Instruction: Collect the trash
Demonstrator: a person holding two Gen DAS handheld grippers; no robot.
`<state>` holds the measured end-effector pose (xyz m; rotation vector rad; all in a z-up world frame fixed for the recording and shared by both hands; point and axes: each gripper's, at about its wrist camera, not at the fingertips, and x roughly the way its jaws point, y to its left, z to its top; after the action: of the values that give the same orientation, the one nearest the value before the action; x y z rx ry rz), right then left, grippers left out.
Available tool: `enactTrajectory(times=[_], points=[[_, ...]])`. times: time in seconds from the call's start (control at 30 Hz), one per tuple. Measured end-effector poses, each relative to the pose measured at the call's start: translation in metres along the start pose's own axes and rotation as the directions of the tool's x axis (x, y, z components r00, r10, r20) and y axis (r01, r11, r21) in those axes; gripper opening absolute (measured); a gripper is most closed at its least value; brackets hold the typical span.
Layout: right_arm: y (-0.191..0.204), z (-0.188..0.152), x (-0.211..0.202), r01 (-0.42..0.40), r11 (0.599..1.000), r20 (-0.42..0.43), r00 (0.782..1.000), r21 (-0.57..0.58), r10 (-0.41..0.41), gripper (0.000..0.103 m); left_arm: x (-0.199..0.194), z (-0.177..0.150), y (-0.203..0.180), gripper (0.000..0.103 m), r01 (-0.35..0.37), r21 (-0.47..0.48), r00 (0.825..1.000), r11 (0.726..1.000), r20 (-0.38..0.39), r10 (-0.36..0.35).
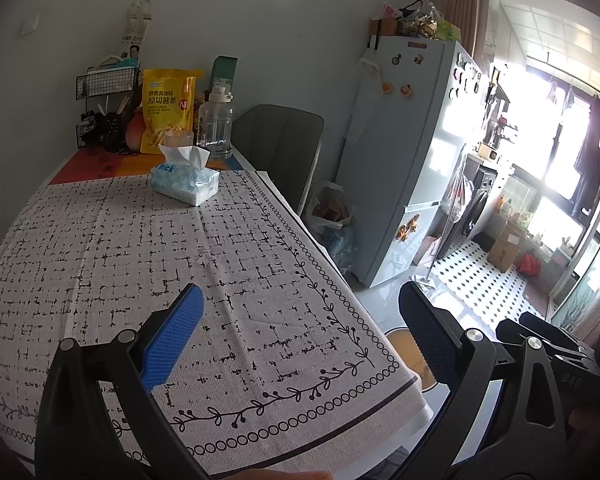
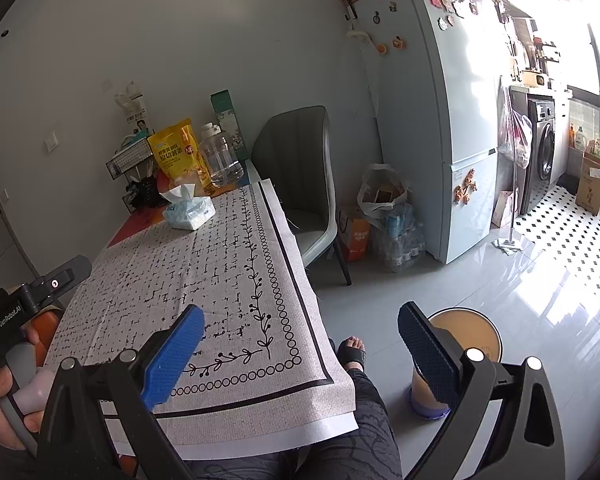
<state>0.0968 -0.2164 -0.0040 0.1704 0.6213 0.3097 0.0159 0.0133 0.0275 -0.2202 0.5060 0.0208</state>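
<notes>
Both the left gripper (image 1: 300, 340) and right gripper (image 2: 300, 344) gape empty over the tabletop's (image 2: 204, 264) near right corner, no loose trash shows there, and the bin (image 2: 466, 344), probably light, stands on the floor just right.

Sunlit kitchen, pale fridge (image 2: 432, 120), grey chair (image 2: 300, 168)

We could see only part of the round bin (image 2: 466, 330), since the right gripper's dark finger (image 2: 428, 354) covered its near left side, and in the left wrist view the table edge hid most of it. The small print on the yellow snack bag (image 1: 165, 110) was too fine to read. The window (image 1: 556, 128) was blown out to white glare.
</notes>
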Motion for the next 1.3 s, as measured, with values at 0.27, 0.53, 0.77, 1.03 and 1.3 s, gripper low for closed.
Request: enactTrajectory(times=[0.27,0.53,0.77,1.03,1.3], points=[[-0.0012,-0.0025,0.0017,0.0,1.0,-0.004,1.0,0.009,0.0,0.095,0.0011,-0.0019,0.0001,0.097,-0.001,-0.004,1.0,1.0,-0.003,0.001],[-0.0026,-0.0043,0.0025,-0.003,1.0,-0.007,1.0,0.014,0.004,0.095,0.0017,-0.0026,-0.0019,0.097,-0.003,0.001,1.0,1.0,-0.006,0.003],[-0.0042,-0.0038,0.0032,-0.002,1.0,-0.007,1.0,0.021,0.003,0.095,0.003,-0.0043,-0.0038,0.097,-0.003,0.004,1.0,1.0,-0.012,0.003],[-0.0043,-0.0051,0.0046,-0.005,1.0,-0.012,1.0,0.02,0.005,0.095,0.0045,-0.0044,-0.0046,0.097,-0.006,0.005,1.0,1.0,-0.017,0.006],[-0.0049,-0.0055,0.0062,-0.007,1.0,-0.014,1.0,0.019,0.007,0.095,0.0048,-0.005,-0.0055,0.097,-0.004,0.008,1.0,1.0,-0.021,0.004]])
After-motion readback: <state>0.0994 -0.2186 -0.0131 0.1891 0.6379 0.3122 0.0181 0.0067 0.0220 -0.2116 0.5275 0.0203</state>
